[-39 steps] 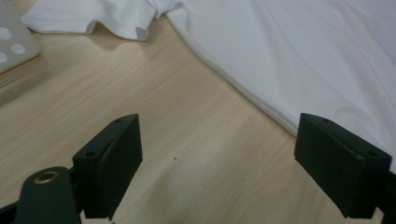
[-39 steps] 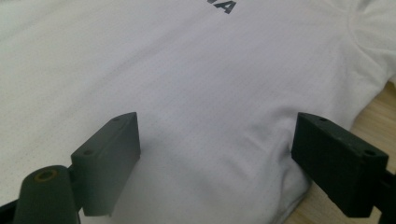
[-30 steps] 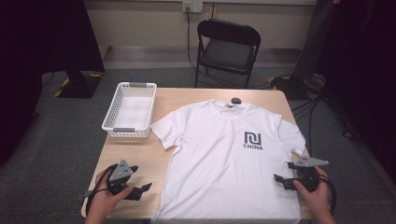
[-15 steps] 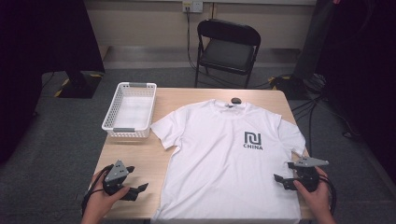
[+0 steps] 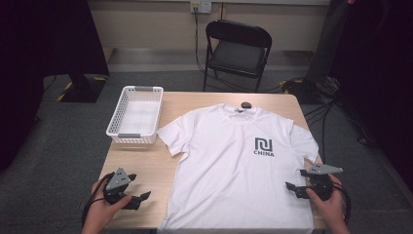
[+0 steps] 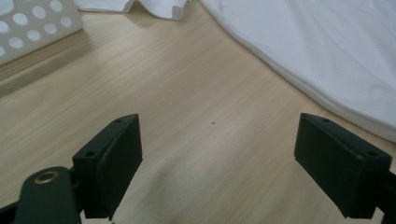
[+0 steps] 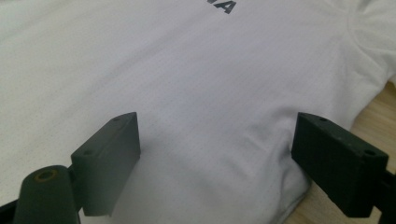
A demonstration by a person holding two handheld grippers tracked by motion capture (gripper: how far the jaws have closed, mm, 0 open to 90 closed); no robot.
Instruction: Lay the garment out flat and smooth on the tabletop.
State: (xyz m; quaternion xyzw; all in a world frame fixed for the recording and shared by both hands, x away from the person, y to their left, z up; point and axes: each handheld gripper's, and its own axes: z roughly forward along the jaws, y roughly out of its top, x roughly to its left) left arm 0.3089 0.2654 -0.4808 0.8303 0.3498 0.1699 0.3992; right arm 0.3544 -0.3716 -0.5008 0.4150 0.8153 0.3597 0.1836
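High view puts a white T-shirt [image 5: 238, 170] spread flat, front up, across the middle and right of the wooden table [image 5: 141, 168], collar toward the far edge and hem at the near edge, with a dark logo [image 5: 263, 146] on its chest. A white perforated basket [image 5: 136, 116] stands on the table's far left corner, just beside the shirt's left sleeve. The left tool [image 5: 139, 199] is held in a hand [image 5: 100, 214] at the near left, over bare wood and apart from the shirt's side edge; left gripper view shows its jaws spread wide with nothing between them but table. The right tool [image 5: 294, 189] is held in the other hand [image 5: 331, 207] at the near right, over the shirt's lower right part; right gripper view shows its jaws wide apart above the white cloth, close to the shirt's edge. A small dark object [image 5: 246, 104] lies on the table just beyond the collar, and a black folding chair [image 5: 237, 48] stands behind the table.
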